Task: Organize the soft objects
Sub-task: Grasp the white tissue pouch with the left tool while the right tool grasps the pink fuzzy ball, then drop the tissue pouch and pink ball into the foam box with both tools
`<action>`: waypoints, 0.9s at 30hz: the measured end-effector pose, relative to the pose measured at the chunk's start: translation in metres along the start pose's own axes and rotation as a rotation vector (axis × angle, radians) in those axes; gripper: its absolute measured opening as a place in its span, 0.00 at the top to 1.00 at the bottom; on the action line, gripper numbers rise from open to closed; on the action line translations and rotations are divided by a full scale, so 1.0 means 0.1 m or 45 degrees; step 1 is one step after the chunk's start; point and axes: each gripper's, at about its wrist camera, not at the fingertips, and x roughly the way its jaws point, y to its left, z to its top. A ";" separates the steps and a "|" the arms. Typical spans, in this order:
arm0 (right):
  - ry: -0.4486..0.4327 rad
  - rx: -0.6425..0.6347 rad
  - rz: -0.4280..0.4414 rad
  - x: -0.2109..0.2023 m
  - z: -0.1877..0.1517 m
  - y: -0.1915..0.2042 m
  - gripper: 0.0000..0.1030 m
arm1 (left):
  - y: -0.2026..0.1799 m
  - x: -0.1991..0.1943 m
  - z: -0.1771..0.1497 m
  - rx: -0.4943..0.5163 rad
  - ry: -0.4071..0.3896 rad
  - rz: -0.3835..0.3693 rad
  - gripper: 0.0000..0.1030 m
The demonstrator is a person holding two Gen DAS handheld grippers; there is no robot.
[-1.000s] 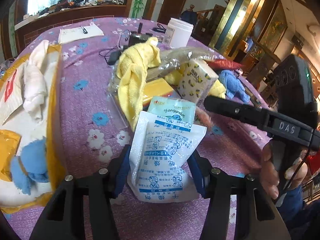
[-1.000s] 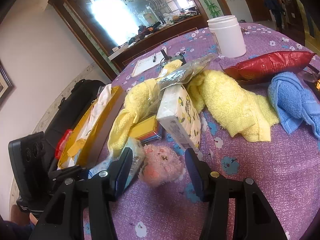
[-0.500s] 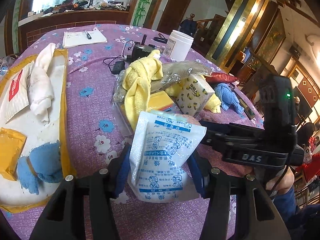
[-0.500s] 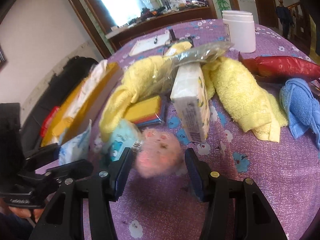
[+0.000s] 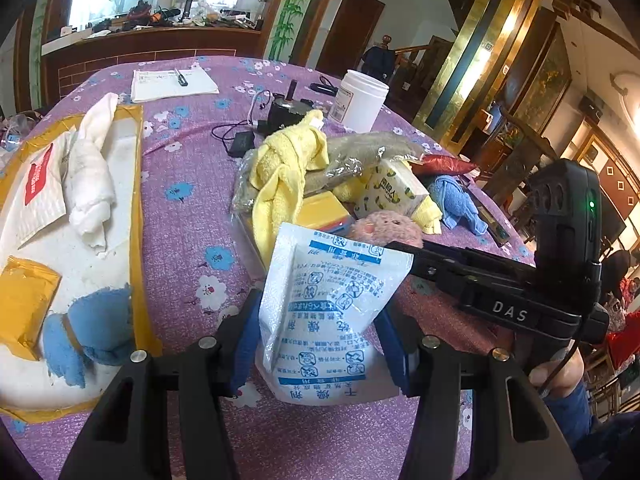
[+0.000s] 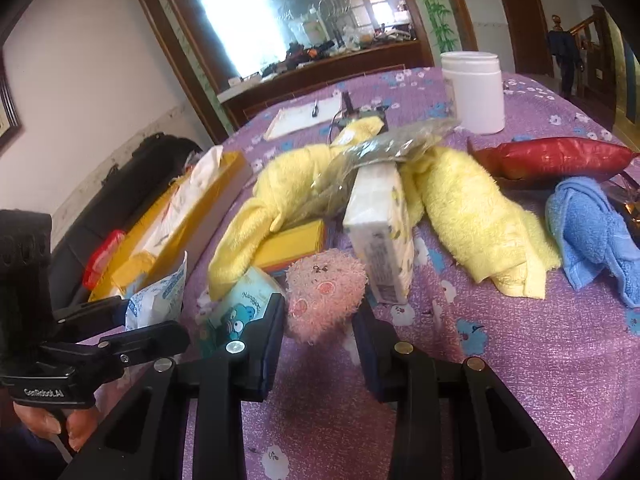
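- Pink plush toy point(image 6: 325, 295) is sitting between the right gripper point(image 6: 320, 312) fingers — jaws closing on it.
- Left gripper point(image 5: 316, 336) is clamping a white sachet point(image 5: 328, 312) — upright.

Bright mirror point(image 6: 280, 24), dark wood sideboard point(image 6: 320, 76)

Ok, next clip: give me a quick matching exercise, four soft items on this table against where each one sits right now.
Things:
1. white printed pouch
2. pink plush toy
3. white rolled towel
4. blue towel

Places:
A. between the right tongs, whose jaws are closing on it
B. lying in the yellow-edged tray
C. held in the left tongs
D. on the purple tablecloth beside the yellow towel

Pairs: 1-C, 2-A, 3-B, 4-D
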 end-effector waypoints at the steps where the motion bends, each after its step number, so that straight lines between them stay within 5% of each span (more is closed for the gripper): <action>1: -0.014 0.005 0.003 -0.03 0.00 -0.01 0.64 | 0.01 -0.01 0.00 -0.002 -0.005 0.000 0.48; 13: -0.103 0.034 -0.031 -0.19 0.00 0.07 0.64 | 0.04 -0.11 0.04 -0.009 -0.044 0.004 0.48; 27: 0.005 -0.064 0.207 -0.01 0.22 0.83 0.64 | 0.72 -0.65 0.21 -0.149 -0.202 0.159 0.48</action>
